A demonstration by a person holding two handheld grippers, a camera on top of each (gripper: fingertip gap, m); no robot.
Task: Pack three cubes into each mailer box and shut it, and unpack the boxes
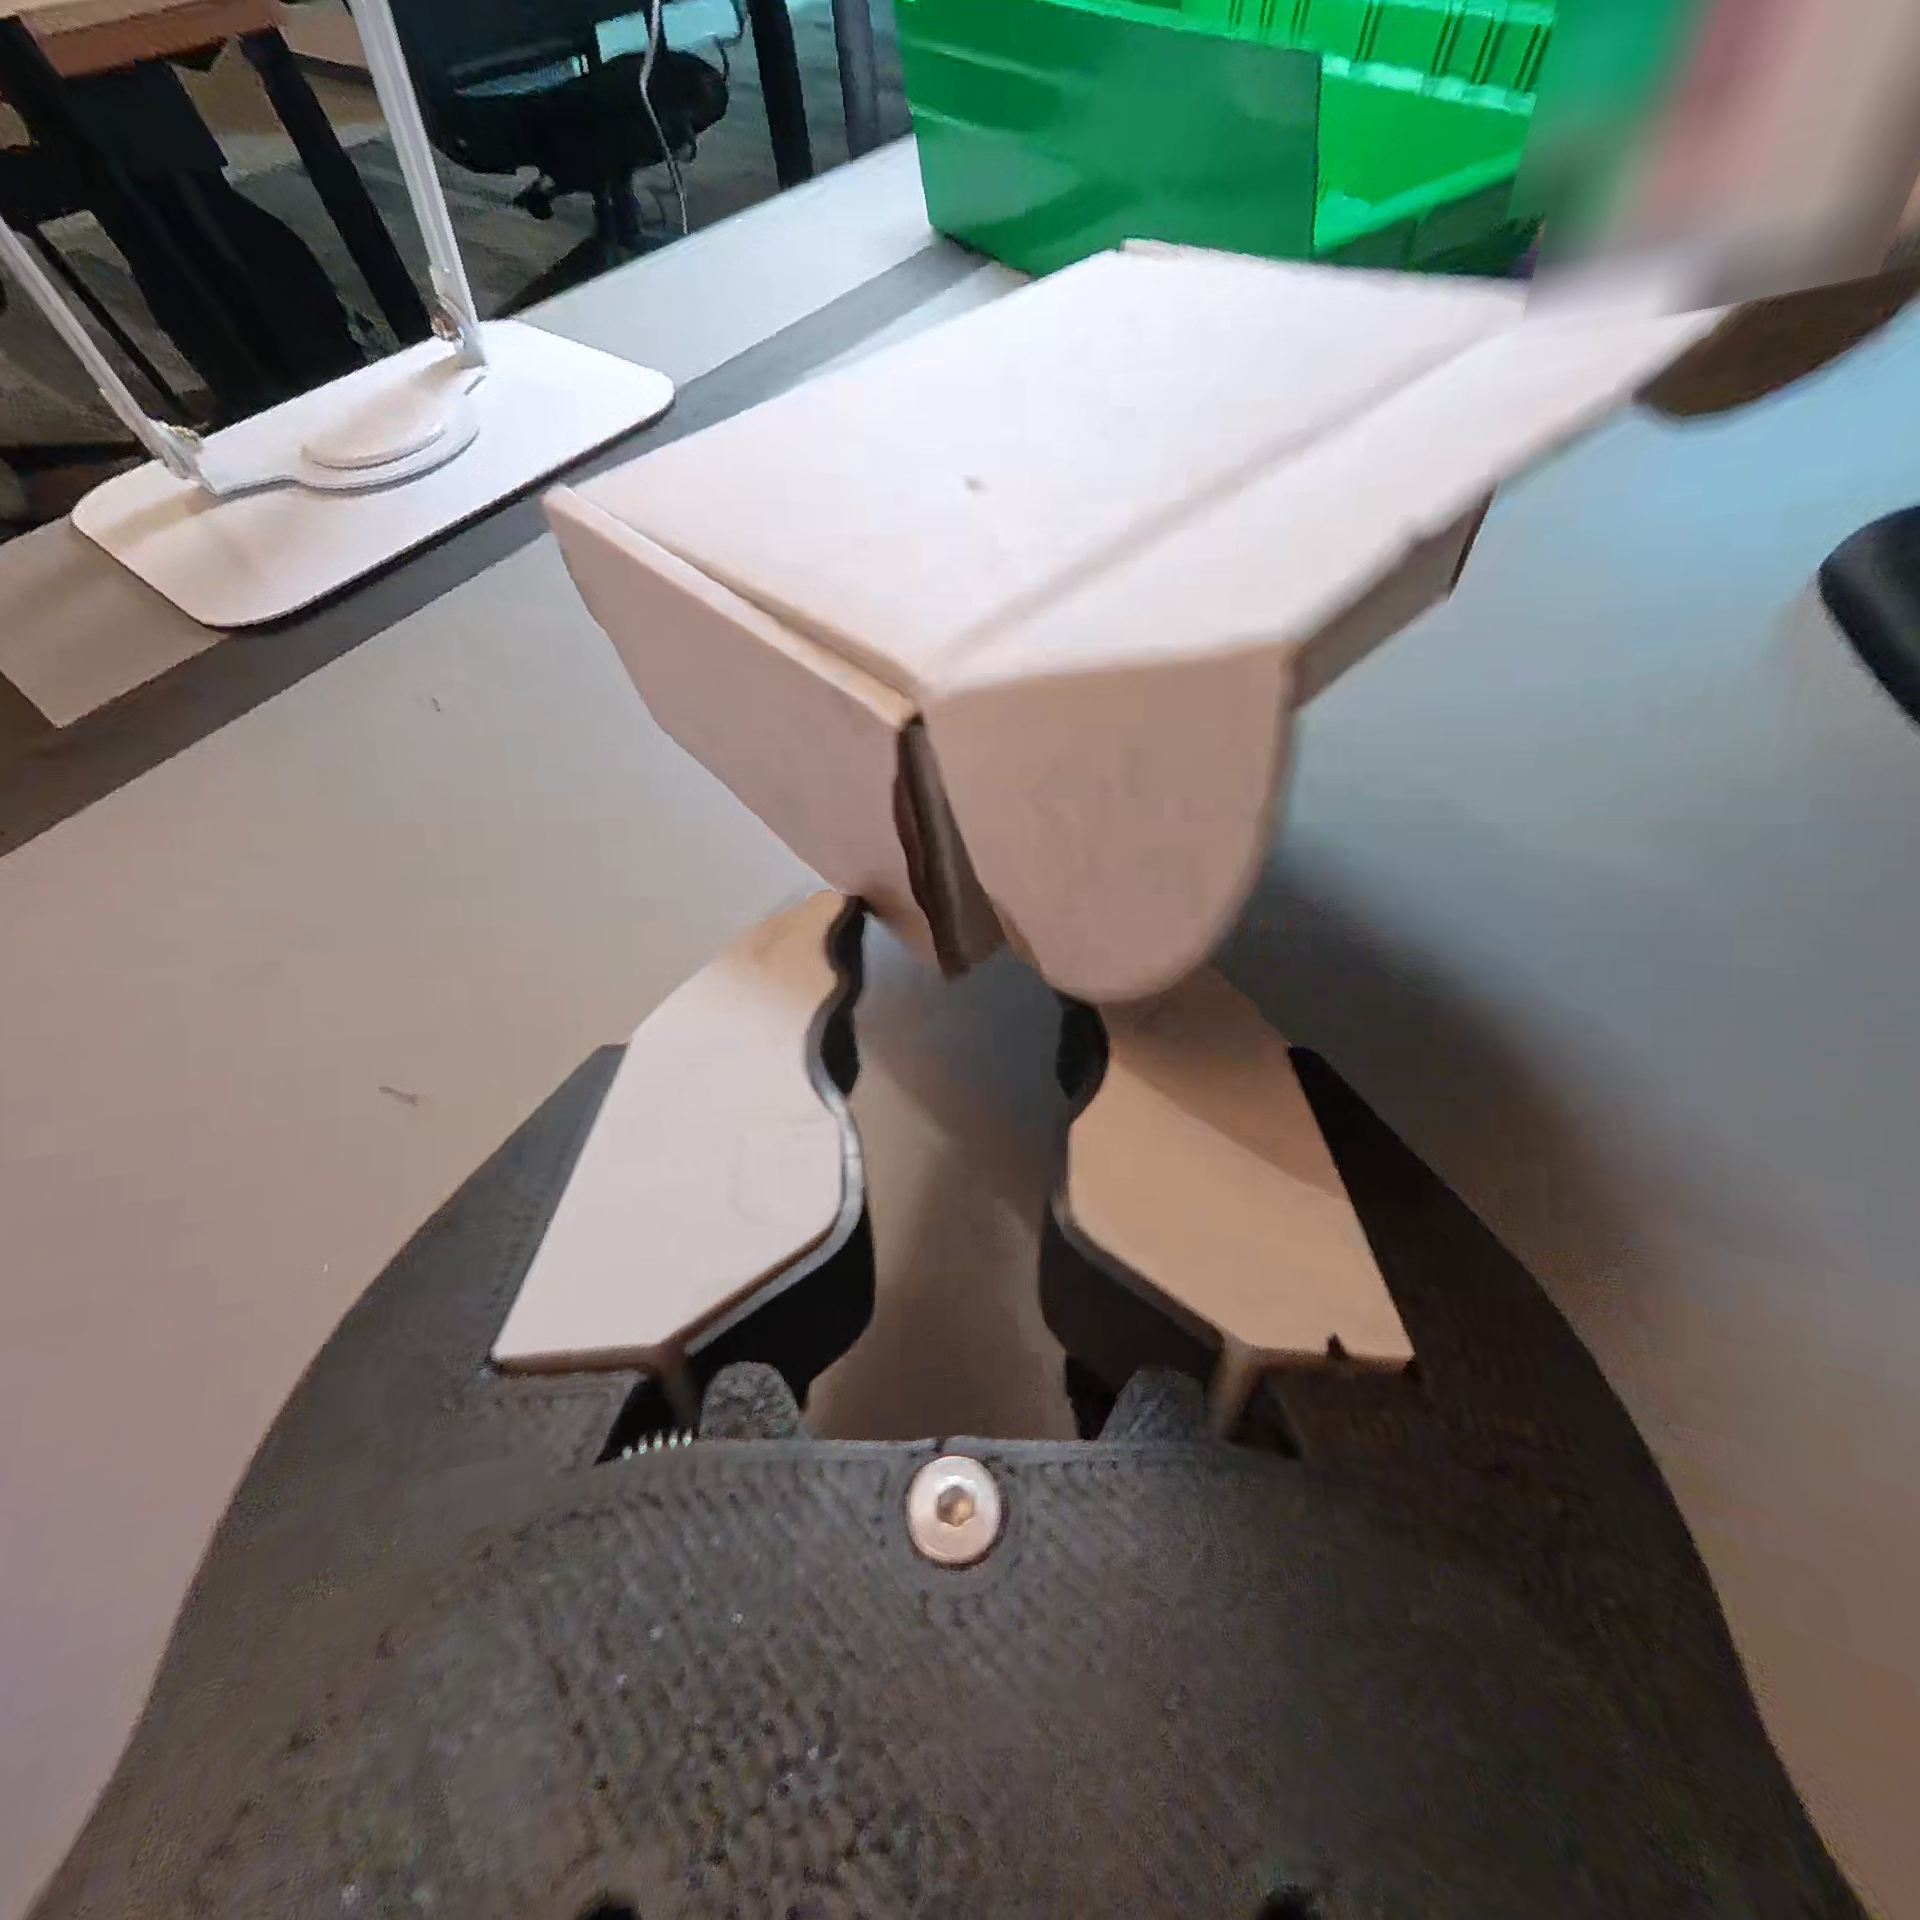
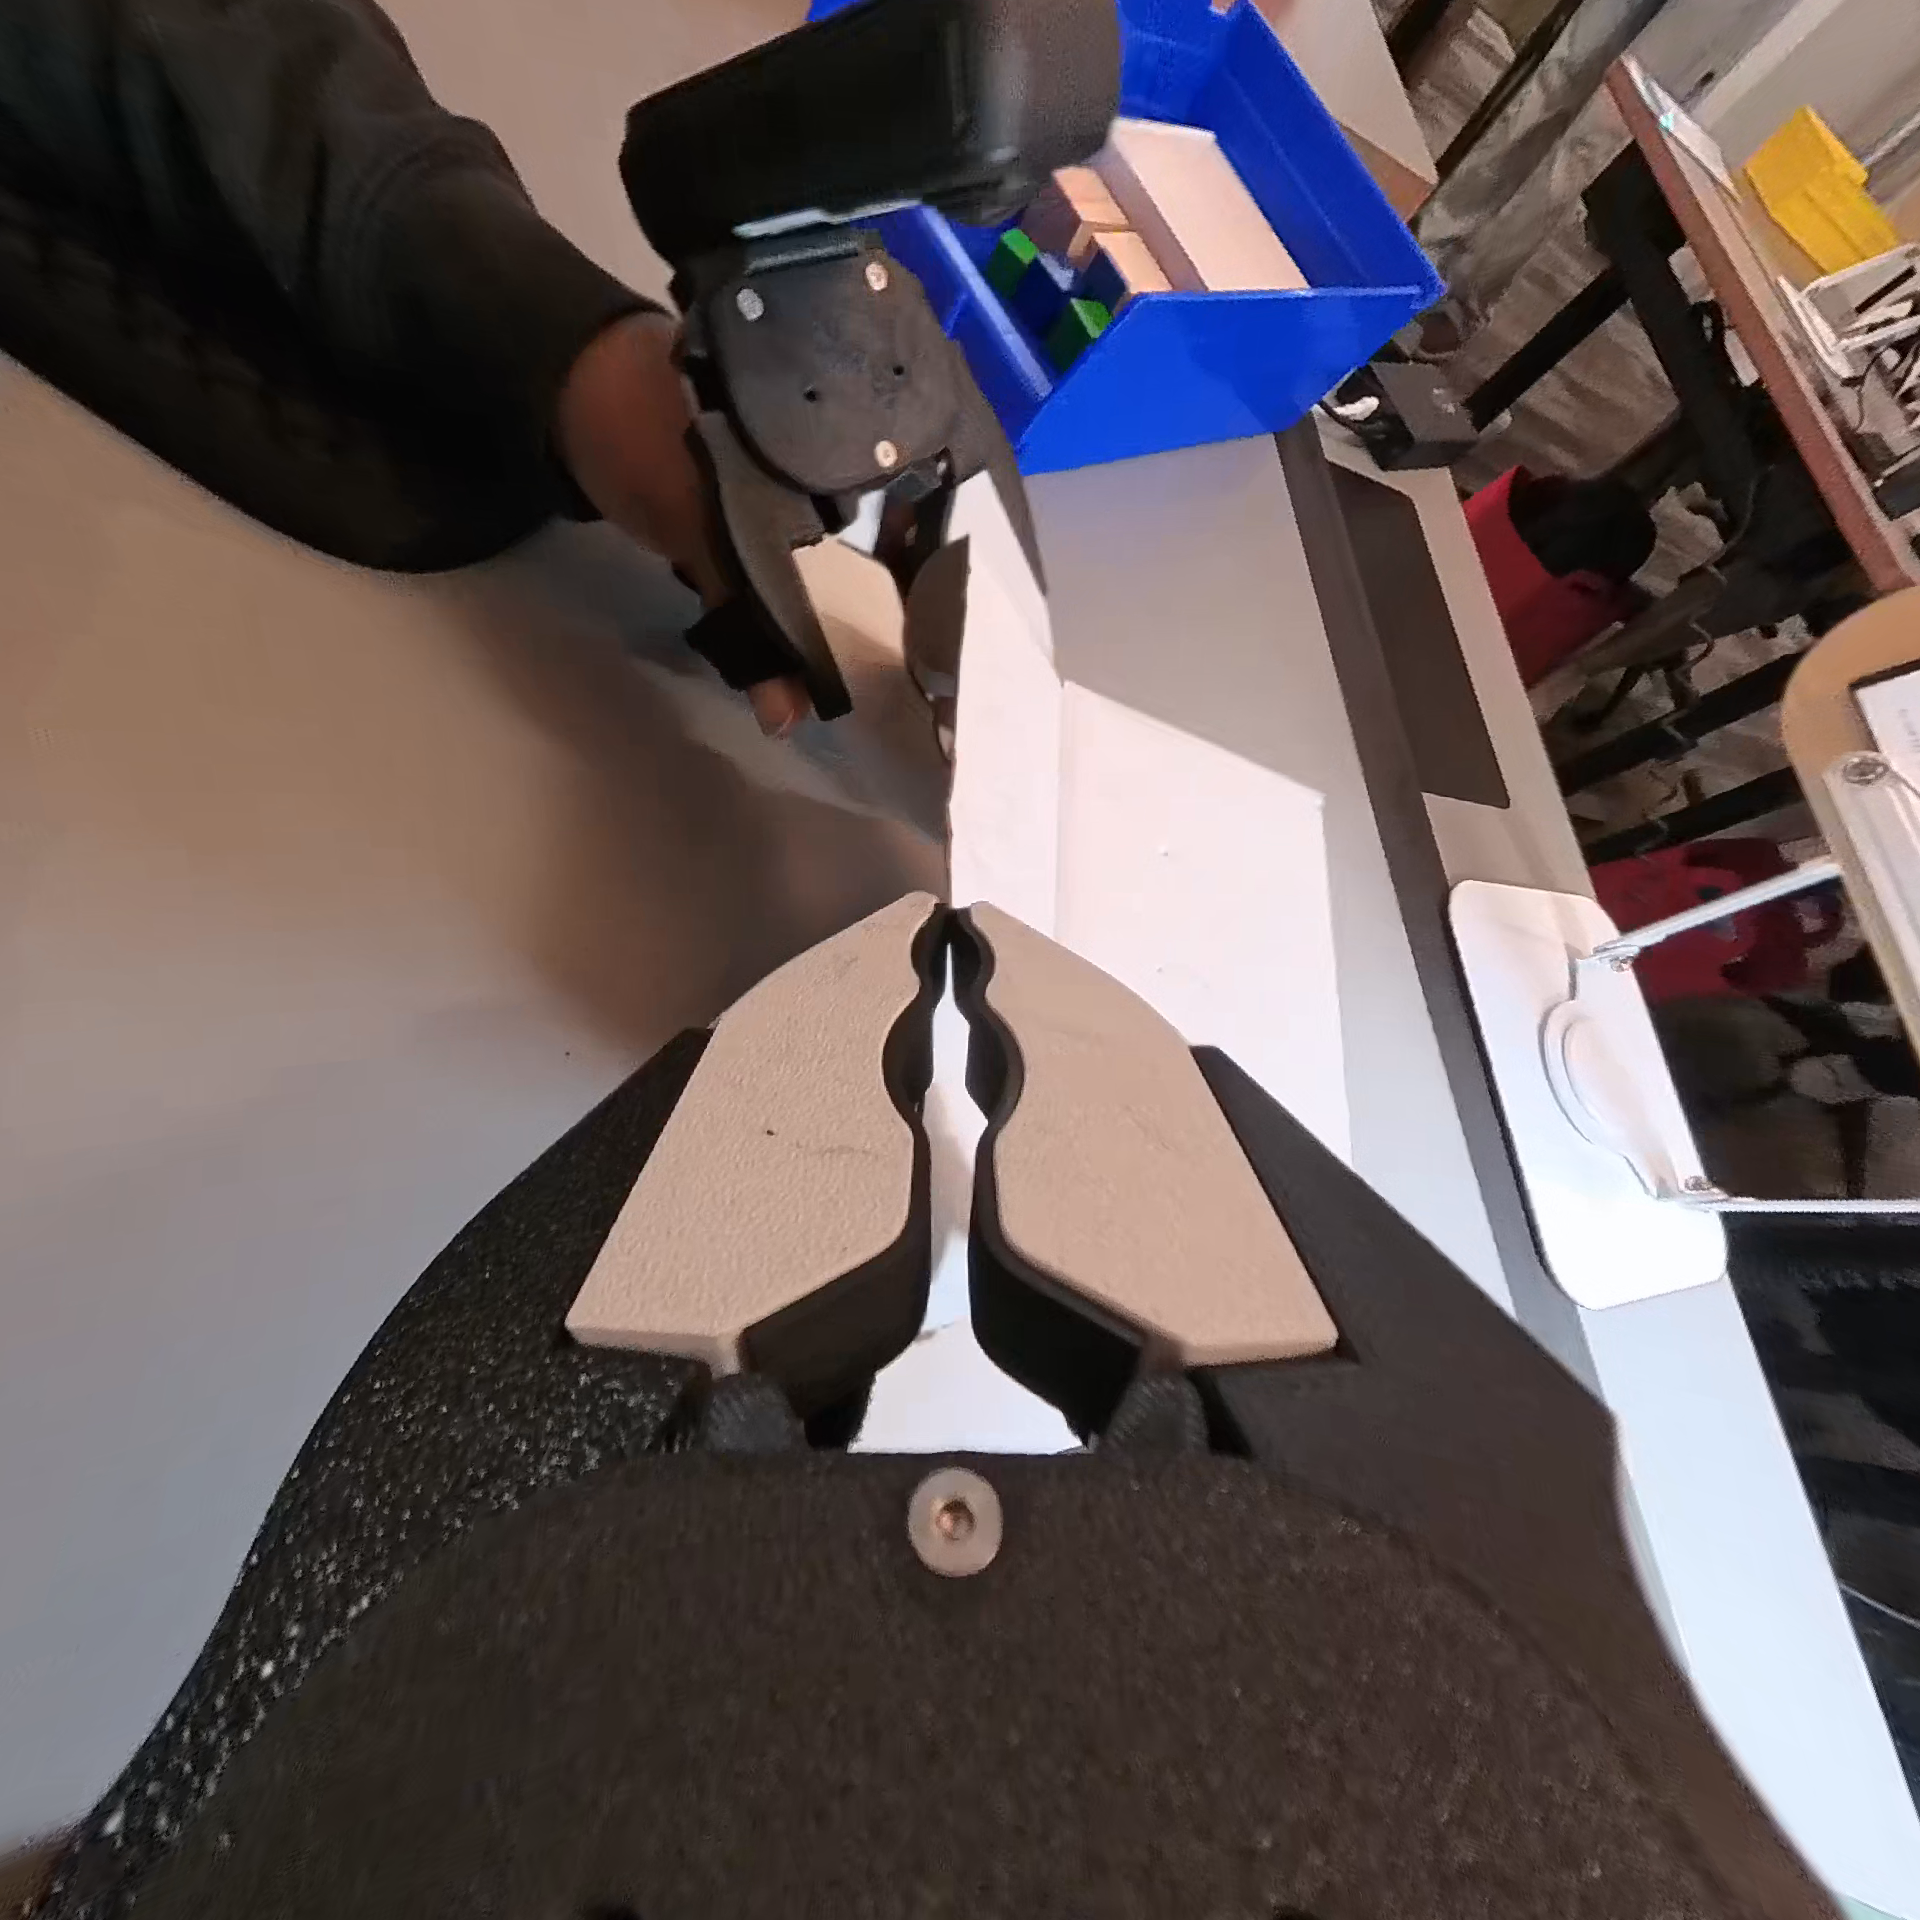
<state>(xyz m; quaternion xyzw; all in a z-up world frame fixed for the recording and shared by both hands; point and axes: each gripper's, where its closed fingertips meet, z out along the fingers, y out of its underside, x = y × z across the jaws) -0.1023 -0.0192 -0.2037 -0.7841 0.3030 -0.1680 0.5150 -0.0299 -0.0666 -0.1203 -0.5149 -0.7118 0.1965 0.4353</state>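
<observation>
A white mailer box (image 1: 987, 499) stands on the grey table with its lid down on top. The lid's front flap sticks out and a rounded side ear (image 1: 1122, 831) hangs loose at the near corner. My left gripper (image 1: 966, 977) is open, its tips at that near corner on either side of the ear. My right gripper (image 2: 951, 920) is shut on the edge of the lid flap (image 2: 1143, 831); it shows blurred at the upper right in the left wrist view (image 1: 1704, 358). The left gripper (image 2: 873, 644), held by a hand, shows at the box's far end. Coloured cubes (image 2: 1049, 281) lie in a blue bin.
A green bin (image 1: 1143, 125) stands behind the box. The blue bin (image 2: 1226, 343) also holds another white box. A white lamp base (image 1: 364, 457) sits by the table's edge, also in the right wrist view (image 2: 1558, 1091). A black object (image 1: 1870, 603) lies at the right. There is about 12 cm between the tips of the two grippers. From the right gripper's tips to the black object (image 1: 1870, 603) is close to 25 cm.
</observation>
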